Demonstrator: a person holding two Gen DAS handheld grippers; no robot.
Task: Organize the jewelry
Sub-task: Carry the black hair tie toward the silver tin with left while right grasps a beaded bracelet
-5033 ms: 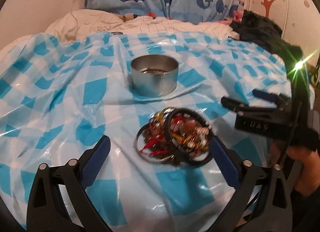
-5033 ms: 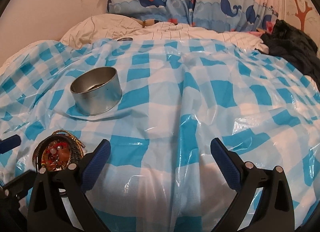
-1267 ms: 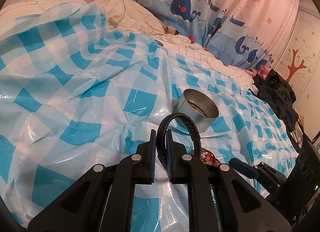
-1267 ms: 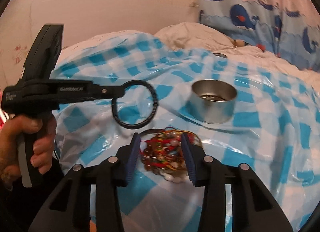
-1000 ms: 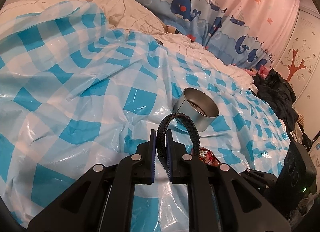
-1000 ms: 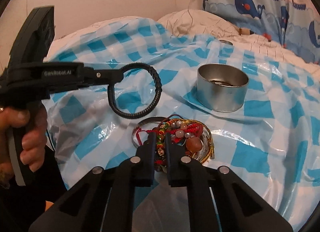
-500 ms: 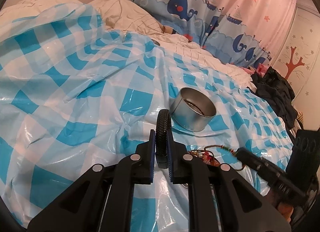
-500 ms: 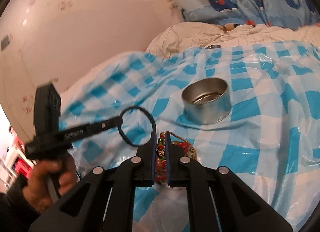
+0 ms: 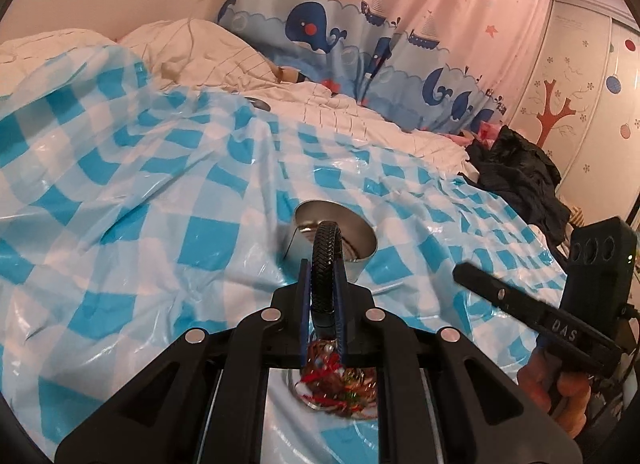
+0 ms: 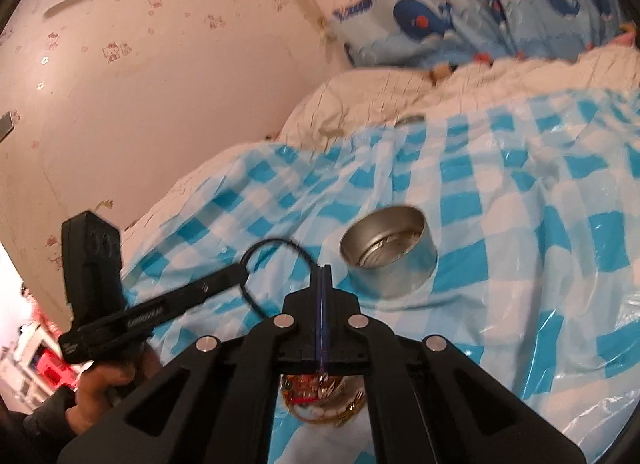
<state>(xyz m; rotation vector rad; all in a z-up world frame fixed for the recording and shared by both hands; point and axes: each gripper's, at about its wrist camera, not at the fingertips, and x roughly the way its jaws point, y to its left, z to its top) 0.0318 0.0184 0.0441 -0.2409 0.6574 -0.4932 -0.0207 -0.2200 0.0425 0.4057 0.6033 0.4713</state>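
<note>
My left gripper (image 9: pixel 325 276) is shut on a black braided bracelet (image 9: pixel 326 260), held edge-on above the cloth; it also shows in the right wrist view (image 10: pixel 276 264). A round metal tin (image 9: pixel 340 236) stands just beyond it, also in the right wrist view (image 10: pixel 390 252). A tangled pile of red, gold and beaded jewelry (image 9: pixel 336 384) lies below both grippers, also in the right wrist view (image 10: pixel 320 396). My right gripper (image 10: pixel 322 304) is shut with nothing visible between its tips, raised above the pile; it shows at the right of the left wrist view (image 9: pixel 464 272).
A blue and white checked plastic sheet (image 9: pixel 160 204) covers the bed. White bedding (image 9: pixel 180 48) and a whale curtain (image 9: pixel 360 36) lie behind. Dark clothes (image 9: pixel 520 184) are heaped at the right. A wall (image 10: pixel 160 64) rises at the left.
My right gripper has lifted off the jewelry pile and tilted up; the beads it pinched are no longer between its tips. My left gripper moved the bracelet closer to the tin.
</note>
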